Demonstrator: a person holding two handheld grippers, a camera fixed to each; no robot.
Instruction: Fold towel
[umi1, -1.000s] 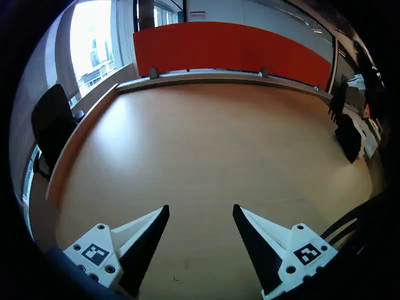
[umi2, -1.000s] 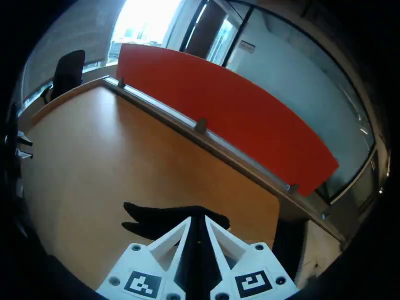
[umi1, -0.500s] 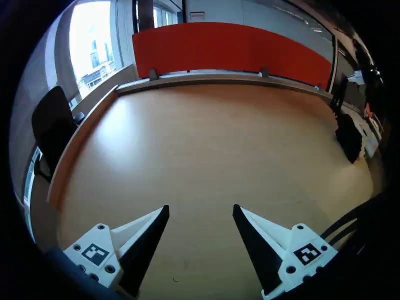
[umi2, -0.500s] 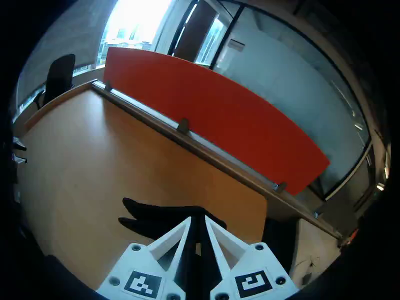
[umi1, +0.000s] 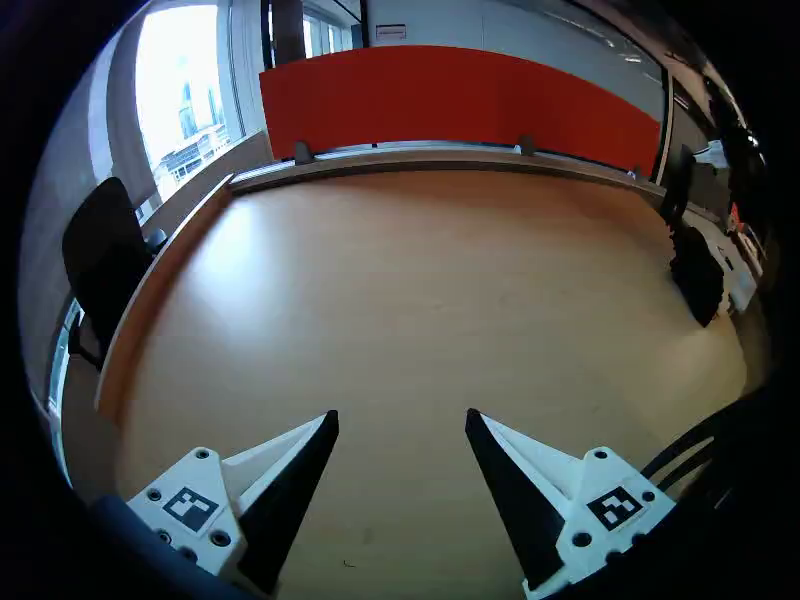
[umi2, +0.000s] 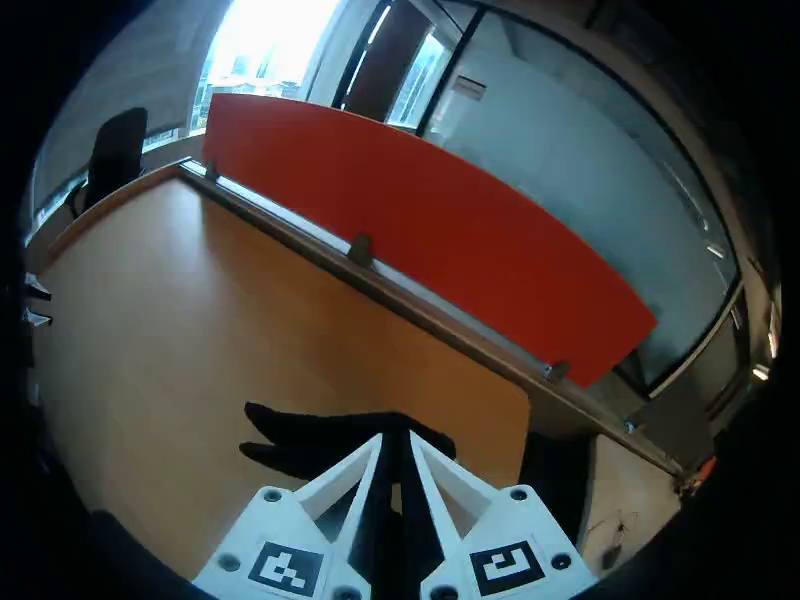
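Room: you are working in an office, with a bright window (umi1: 185, 100) glowing at the back left and an orange-red partition (umi1: 450, 95) standing along the far edge of the desk.
Desk: a broad wooden desk (umi1: 400, 280) is stretching out under both of your grippers, its bare top catching the daylight.
Chair: a black chair (umi1: 100, 260) is sitting off the left side of the desk, near the window.
Left gripper: you are holding the left gripper (umi1: 400, 414) over the near part of the desk, pointing it toward the partition.
Left fingers: its fingers (umi1: 290, 480) are standing wide apart with bare wood showing between them; they are gripping nothing.
Right gripper: you are tilting the right gripper (umi2: 395, 437) so that its view is taking in the desk's right end, the partition and a glass wall (umi2: 580, 170) behind it.
Right fingers: these are sitting almost together, leaving a thin slit, and black cloth is filling that slit at the tips; both fingers are pinching it.
Towel: the black towel (umi2: 320, 440) is sticking out from the right fingertips and spreading leftward in pointed folds above the desk near its right end; you cannot tell whether it is touching the wood.
Far right: in the left gripper view a dark shape (umi1: 695, 280) is showing at the desk's right edge, too small to make out.
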